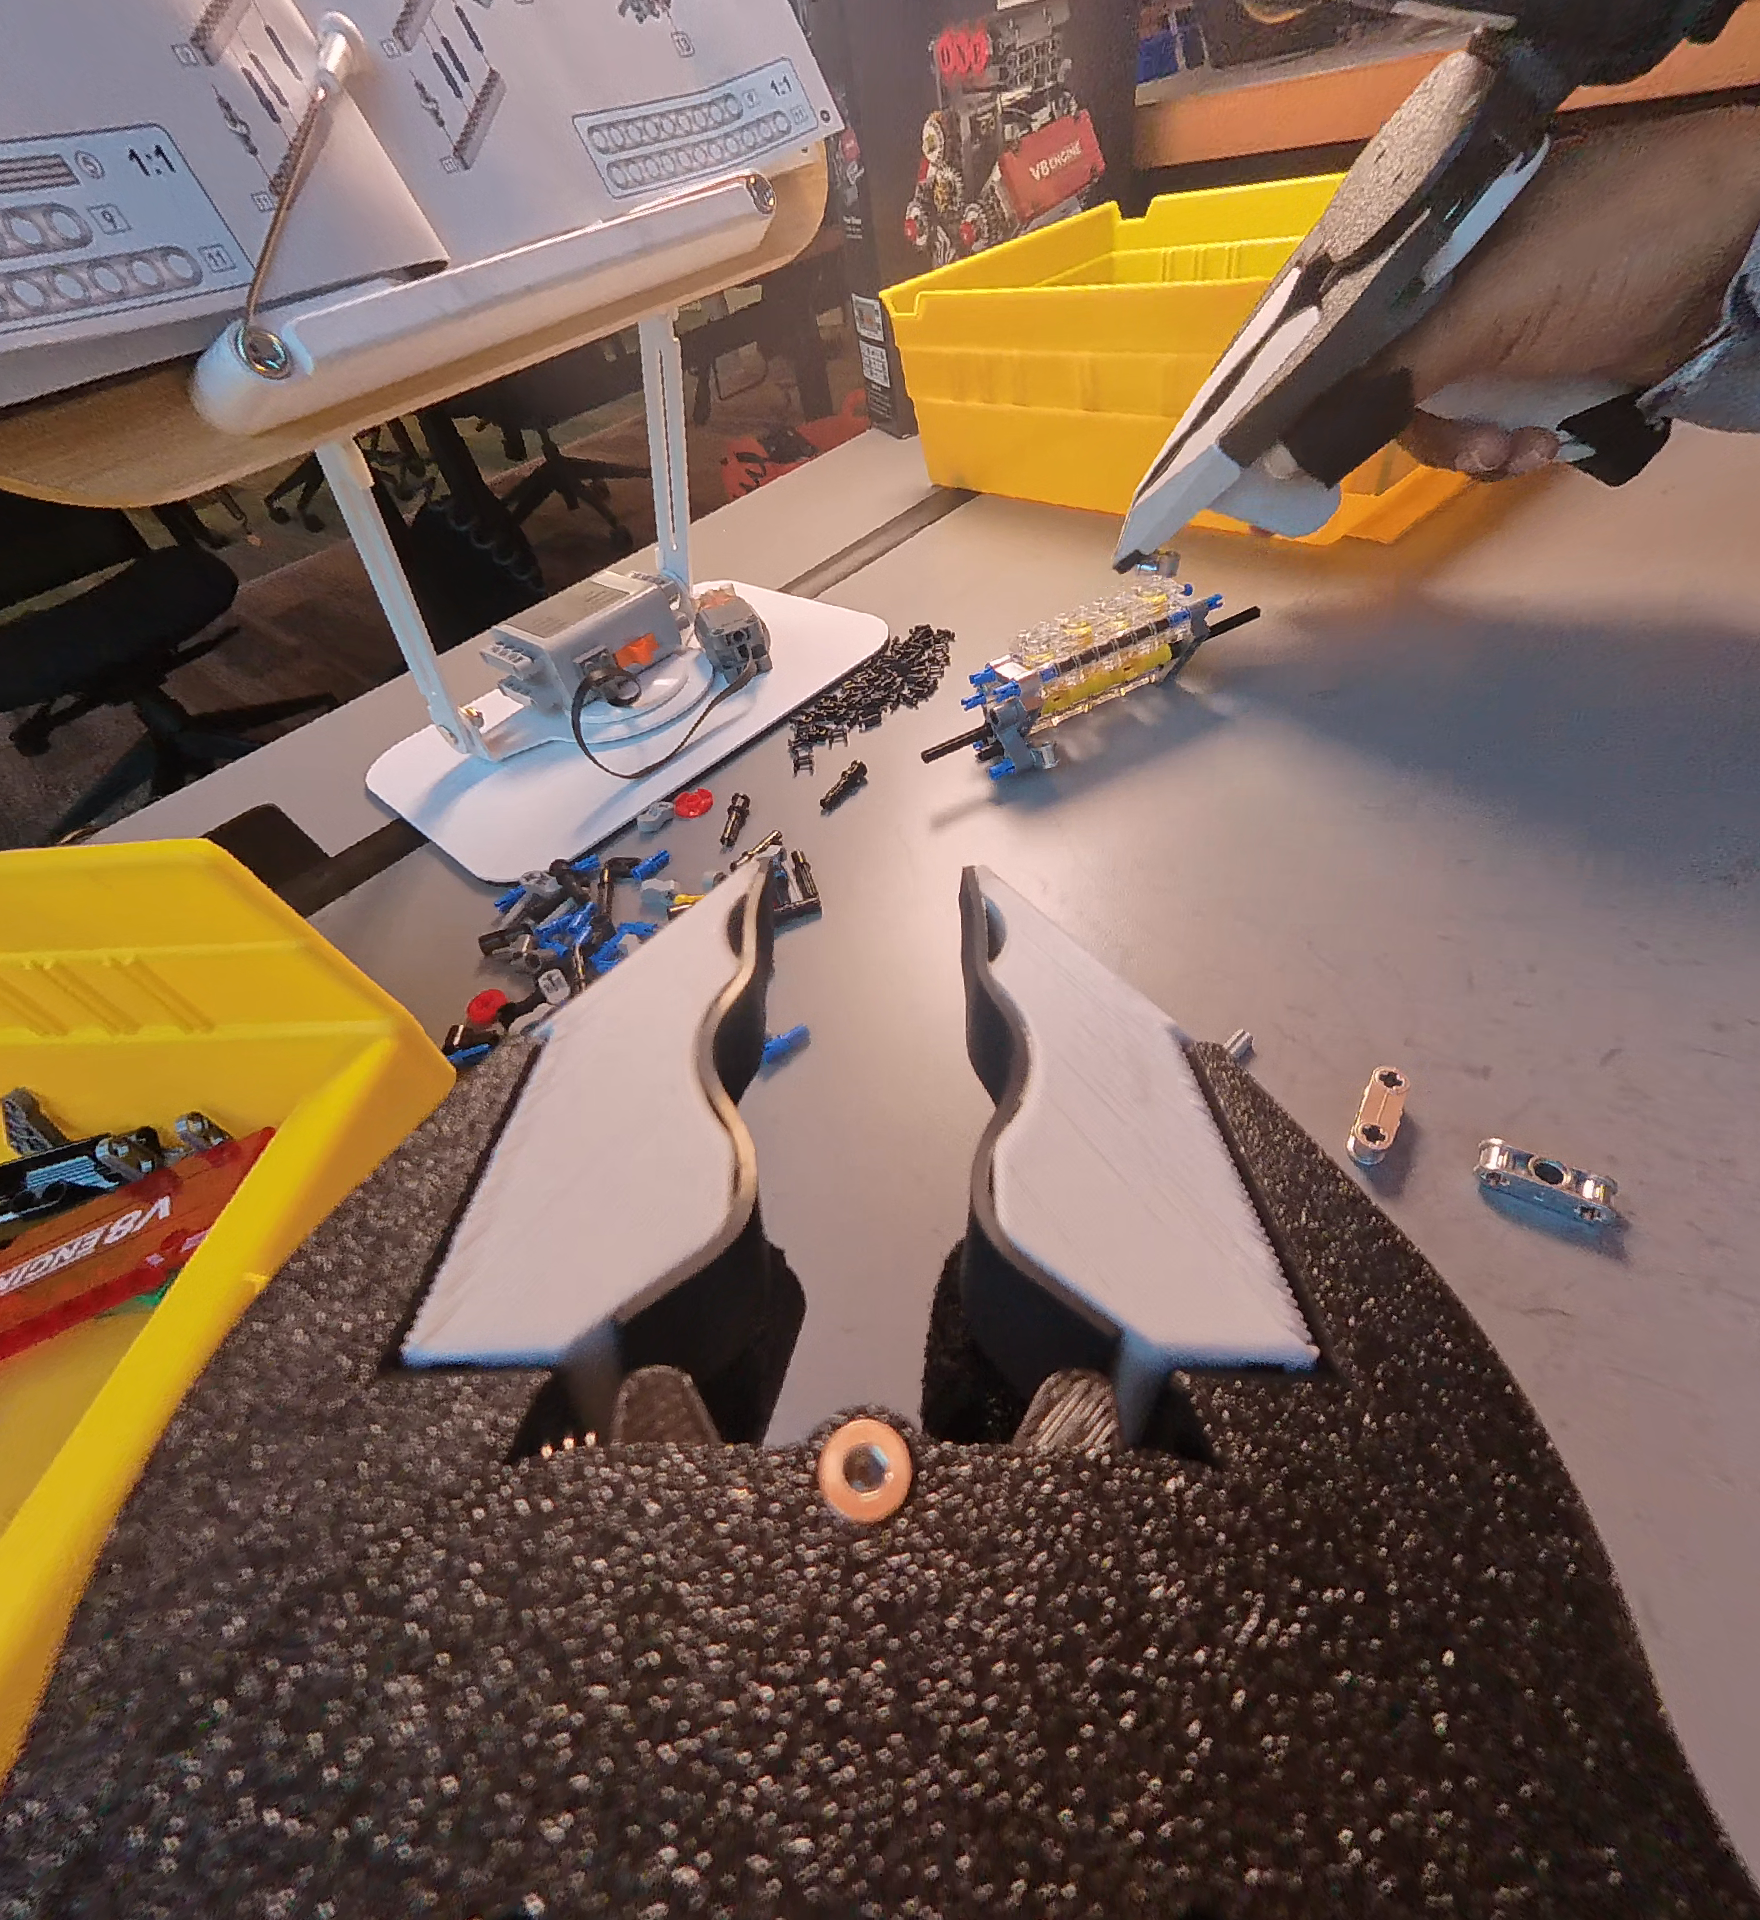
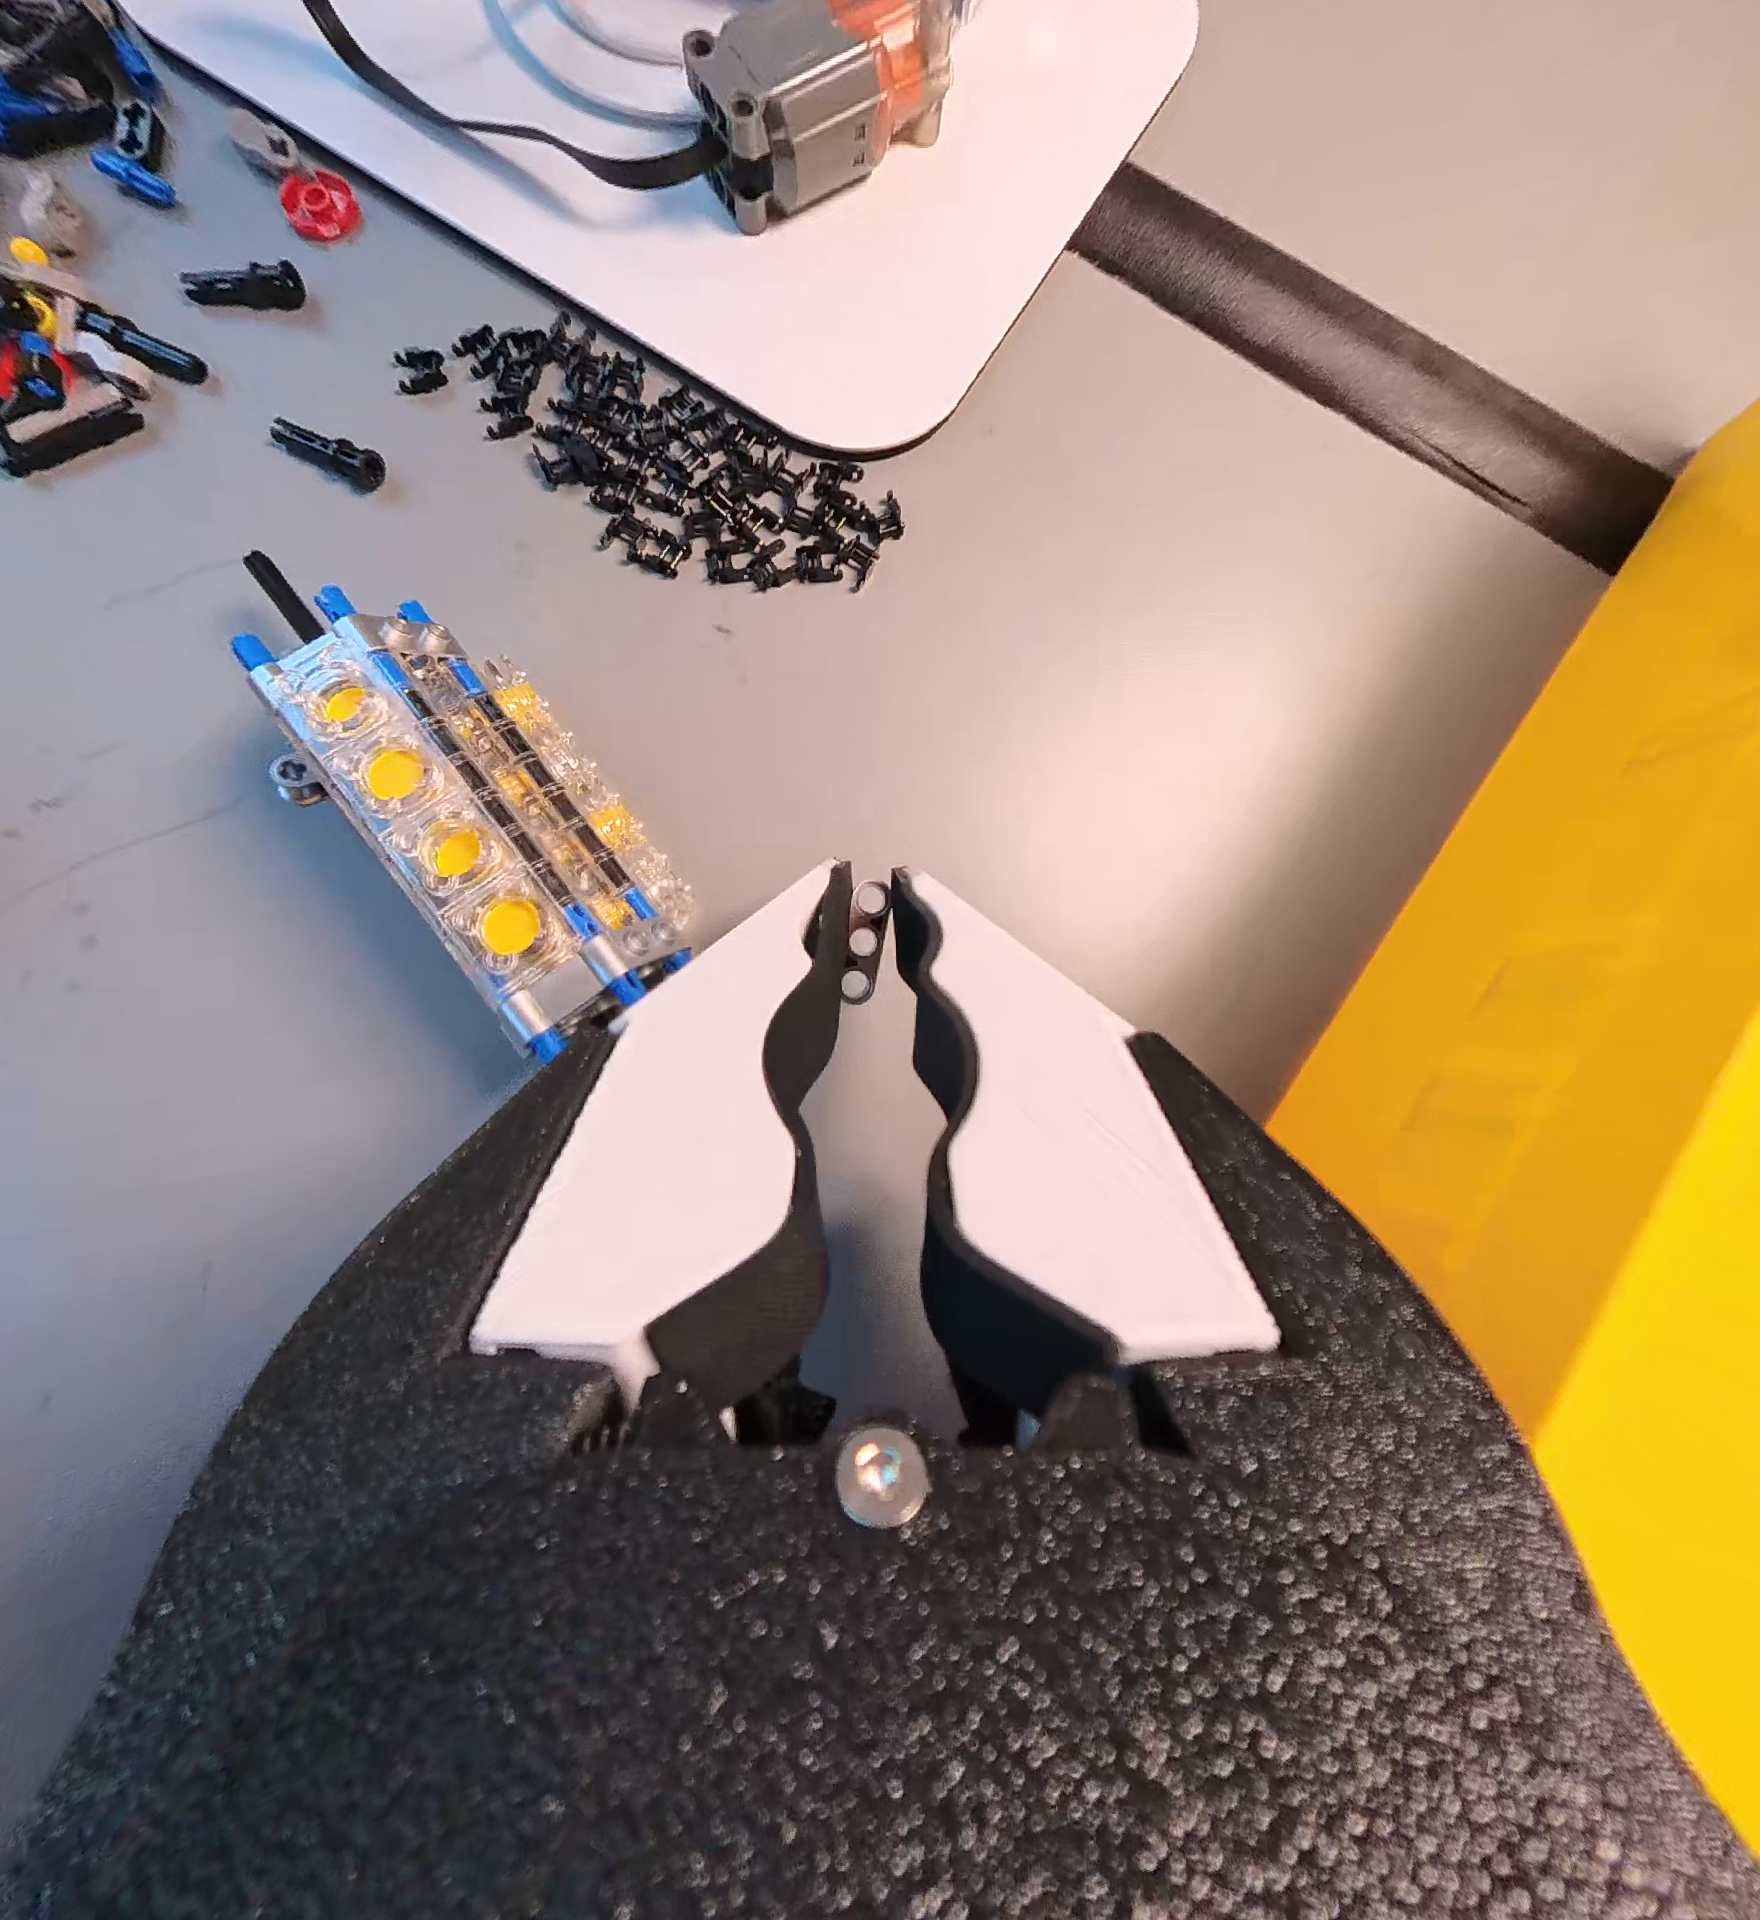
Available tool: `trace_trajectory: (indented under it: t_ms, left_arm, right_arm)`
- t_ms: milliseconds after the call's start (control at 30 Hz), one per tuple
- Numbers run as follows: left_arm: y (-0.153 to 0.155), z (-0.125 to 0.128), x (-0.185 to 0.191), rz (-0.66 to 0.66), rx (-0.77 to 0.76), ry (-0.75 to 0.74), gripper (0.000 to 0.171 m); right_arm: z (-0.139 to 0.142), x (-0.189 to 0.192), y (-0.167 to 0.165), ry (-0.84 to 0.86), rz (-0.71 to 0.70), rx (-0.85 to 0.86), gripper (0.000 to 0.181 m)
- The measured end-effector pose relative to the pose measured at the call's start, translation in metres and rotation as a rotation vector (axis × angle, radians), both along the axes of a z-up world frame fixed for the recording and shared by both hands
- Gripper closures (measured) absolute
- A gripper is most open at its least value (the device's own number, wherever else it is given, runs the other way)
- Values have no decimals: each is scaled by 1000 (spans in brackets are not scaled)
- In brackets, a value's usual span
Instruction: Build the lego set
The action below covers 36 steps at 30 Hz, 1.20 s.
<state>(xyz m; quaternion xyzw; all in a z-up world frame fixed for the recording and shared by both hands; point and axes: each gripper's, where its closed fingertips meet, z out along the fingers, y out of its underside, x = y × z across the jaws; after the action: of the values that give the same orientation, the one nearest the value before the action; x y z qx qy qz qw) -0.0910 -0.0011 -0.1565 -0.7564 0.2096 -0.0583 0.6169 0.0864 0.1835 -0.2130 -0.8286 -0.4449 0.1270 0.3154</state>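
Observation:
My left gripper (image 1: 865, 883) is open and empty, low over the grey table, beside a scatter of small blue, black and red brick parts (image 1: 585, 914). My right gripper (image 2: 863, 883) is shut on a small grey beam with three holes (image 2: 863, 940). It hovers just right of a clear brick engine block with yellow pistons and blue pins (image 2: 471, 821). In the left wrist view the right gripper (image 1: 1141, 556) shows at the upper right, held by a hand, its tips just above the engine block (image 1: 1094, 665).
A yellow bin (image 1: 128, 1039) with red and black parts stands at the left; another yellow bin (image 1: 1084, 343) at the back right. A white stand base (image 1: 814, 665) carries a grey battery box and motor (image 2: 814, 114), with an instruction booklet above. A pile of black pins (image 2: 710, 468) and two chrome links (image 1: 1546, 1179) lie loose. Across from one pair of fingers to the other is roughly 25 cm.

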Motion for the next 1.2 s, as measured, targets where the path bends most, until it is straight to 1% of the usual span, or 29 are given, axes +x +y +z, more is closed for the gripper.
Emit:
trace_trajectory:
  t_ms: [100, 167, 200, 267, 300, 367, 433, 533, 667, 800, 933, 1100, 1200]
  left_arm:
    - [0, -2, 2, -7, -4, 2, 138]
    - [0, -5, 3, -11, -14, 8, 138]
    - [0, -5, 4, -13, -14, 10, 138]
    - [0, -5, 4, -14, -17, 6, 138]
    - [0, -6, 5, -18, -24, -2, 138]
    - [-1, -8, 7, -32, -52, -33, 138]
    - [-1, -9, 7, -35, -60, -50, 138]
    - [-2, -8, 5, -31, -50, -46, 137]
    - [-1, -7, 3, -24, -46, -41, 137]
    - [0, -10, 7, -34, -51, -36, 138]
    - [0, -12, 8, -33, -58, -26, 138]
    - [0, -10, 5, -24, -53, -36, 138]
    - [0, -10, 4, -22, -54, -42, 138]
  right_arm:
    - [17, 1, -8, 58, 17, 42, 176]
    - [35, -4, -24, 115, 76, 71, 176]
    - [46, -11, -38, 152, 140, 84, 176]
    - [59, -29, -79, 212, 319, 80, 176]
    - [59, -37, -103, 217, 421, 68, 176]
    - [45, -49, -143, 168, 593, 64, 176]
    - [25, -57, -176, 116, 729, 66, 176]
    - [5, -64, -217, 111, 891, 33, 176]
    - [-16, -58, -228, 25, 962, 38, 176]
    - [-18, -55, -243, 52, 1012, 10, 176]
    - [-25, -53, -251, 27, 1050, 36, 176]
    - [-24, -54, -254, 42, 1075, 87, 172]
    - [-10, -60, -254, 135, 1063, 108, 167]
